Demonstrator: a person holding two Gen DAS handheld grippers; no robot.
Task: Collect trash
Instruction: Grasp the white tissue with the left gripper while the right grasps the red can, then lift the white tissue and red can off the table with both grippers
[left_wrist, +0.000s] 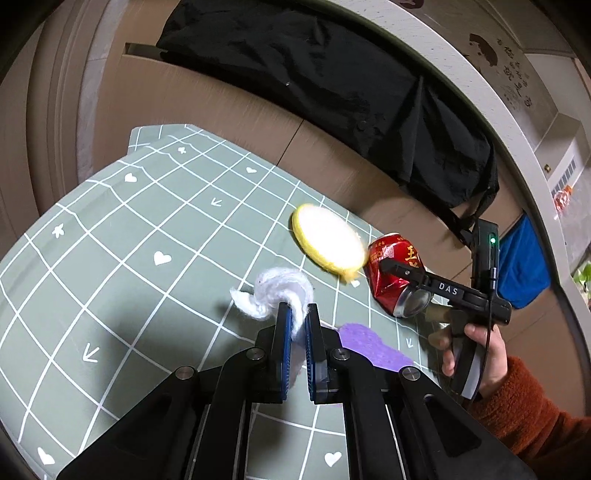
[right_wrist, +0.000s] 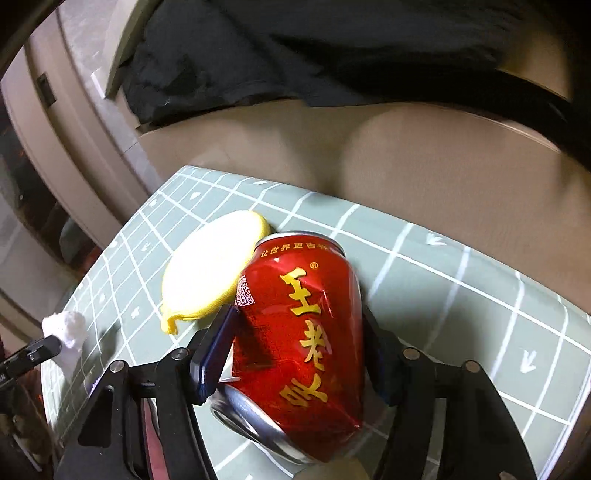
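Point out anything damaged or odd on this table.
The red can is dented and creased along its side, clamped between the right gripper's jaws, tilted. The white fluffy wad looks frayed, pinched in the left gripper. A purple scrap lies loose on the mat.

Green grid tablecloth (left_wrist: 110, 258); black garment (left_wrist: 332, 92) draped on brown sofa (left_wrist: 207, 110) behind.

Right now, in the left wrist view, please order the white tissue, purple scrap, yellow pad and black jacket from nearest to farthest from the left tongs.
1. White tissue, pinched in the left tongs.
2. Purple scrap, just right.
3. Yellow pad, ahead, right.
4. Black jacket, beyond the table.
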